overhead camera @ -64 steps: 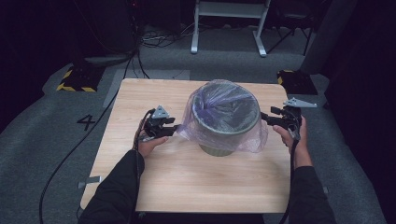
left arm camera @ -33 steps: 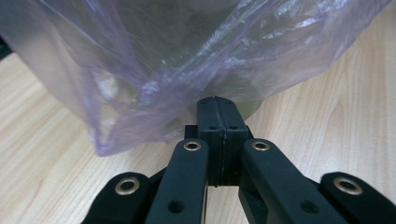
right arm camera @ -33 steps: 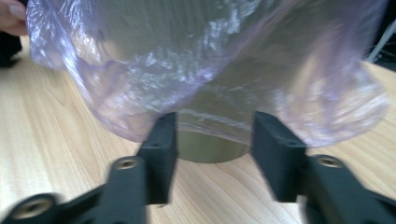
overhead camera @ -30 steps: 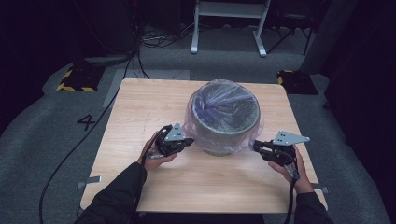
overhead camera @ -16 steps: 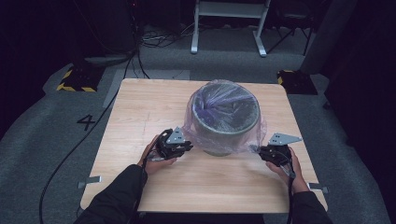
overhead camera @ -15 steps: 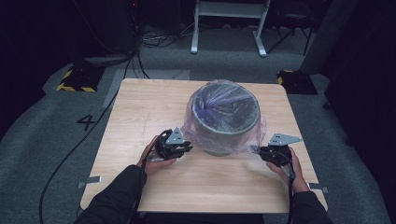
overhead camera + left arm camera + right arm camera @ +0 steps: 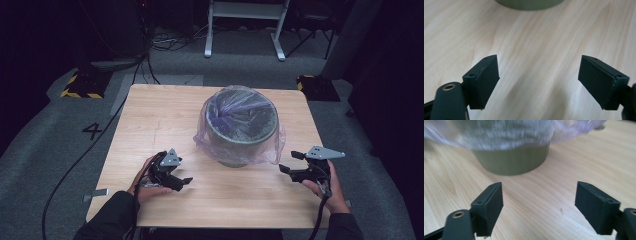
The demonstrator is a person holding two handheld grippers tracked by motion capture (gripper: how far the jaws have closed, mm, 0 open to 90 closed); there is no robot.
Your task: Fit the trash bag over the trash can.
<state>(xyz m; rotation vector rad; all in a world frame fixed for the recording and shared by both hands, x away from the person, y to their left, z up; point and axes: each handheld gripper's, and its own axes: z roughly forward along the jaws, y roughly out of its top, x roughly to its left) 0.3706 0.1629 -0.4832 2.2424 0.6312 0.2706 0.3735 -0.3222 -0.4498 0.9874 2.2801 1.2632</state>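
Note:
An olive-green bin (image 7: 243,131) stands on the wooden table (image 7: 155,120), right of centre. A translucent purple bag (image 7: 239,107) lines it and drapes over its rim and down its sides. My left gripper (image 7: 180,182) rests near the front left of the table, open and empty, below and left of the bin. Over at the front right, my right gripper (image 7: 290,162) is open too, close to the bag's hanging edge without touching it. In the left gripper view the bin's base (image 7: 529,3) lies ahead of the jaws. The right gripper view has the bin (image 7: 511,161) and bag (image 7: 506,131) ahead.
Grey carpet surrounds the table, with a cable (image 7: 80,160) trailing off to the left. A white metal stand (image 7: 245,25) is behind the table. Yellow-and-black striped blocks (image 7: 79,86) sit on the floor at the left and right.
Both grippers have let go of the bag and drawn back from the bin toward the table's front edge. The bag now hangs loose over the rim.

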